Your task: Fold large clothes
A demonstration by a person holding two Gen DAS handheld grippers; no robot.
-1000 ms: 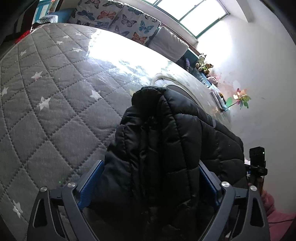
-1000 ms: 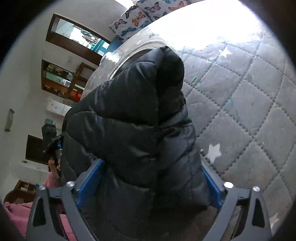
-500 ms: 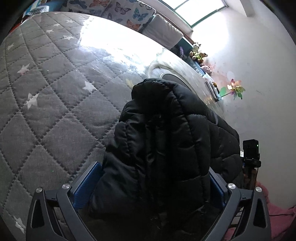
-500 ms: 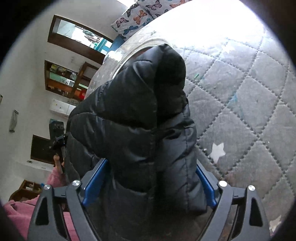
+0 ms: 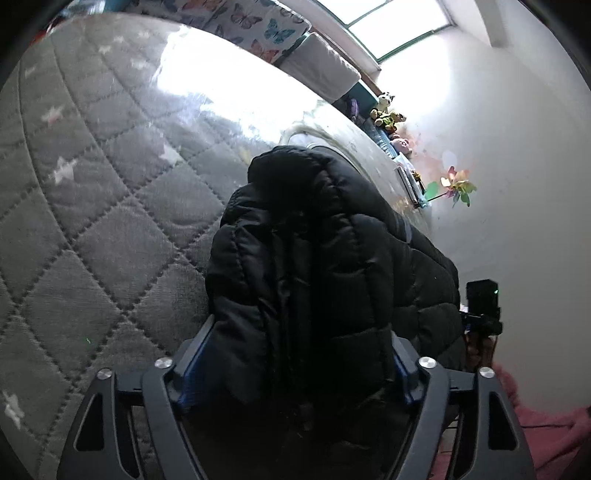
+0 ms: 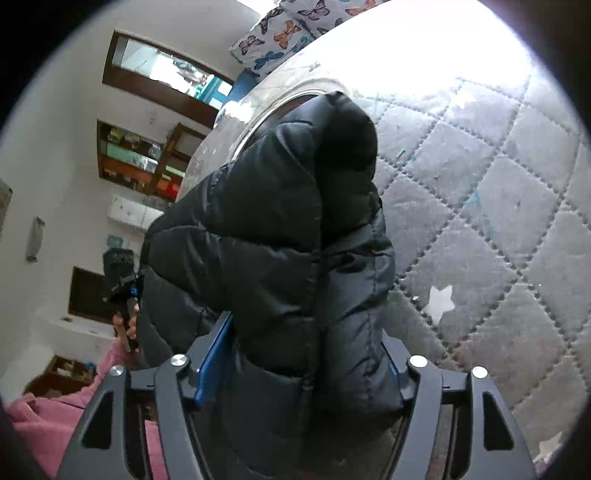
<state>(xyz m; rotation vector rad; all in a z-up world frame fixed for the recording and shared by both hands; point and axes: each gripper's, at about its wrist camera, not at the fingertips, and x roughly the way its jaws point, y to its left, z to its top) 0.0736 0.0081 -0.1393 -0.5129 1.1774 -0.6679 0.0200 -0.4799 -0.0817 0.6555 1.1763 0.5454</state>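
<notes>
This is a bedroom in a home. A bed with a grey quilted cover (image 5: 110, 229) with white stars fills most of the room. At its head lie butterfly pillows (image 5: 258, 26) and a grey bolster (image 5: 321, 70). Soft toys (image 5: 386, 112) sit under a bright window (image 5: 402, 29), and a paper pinwheel (image 5: 458, 186) is on the white wall. On the other side, wooden shelves (image 6: 144, 162) hold small things.

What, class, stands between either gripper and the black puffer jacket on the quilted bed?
Nothing visible. The black puffer jacket already bulges between the closing jaws of both the left gripper and the right gripper, resting on the grey quilted bed cover.
</notes>
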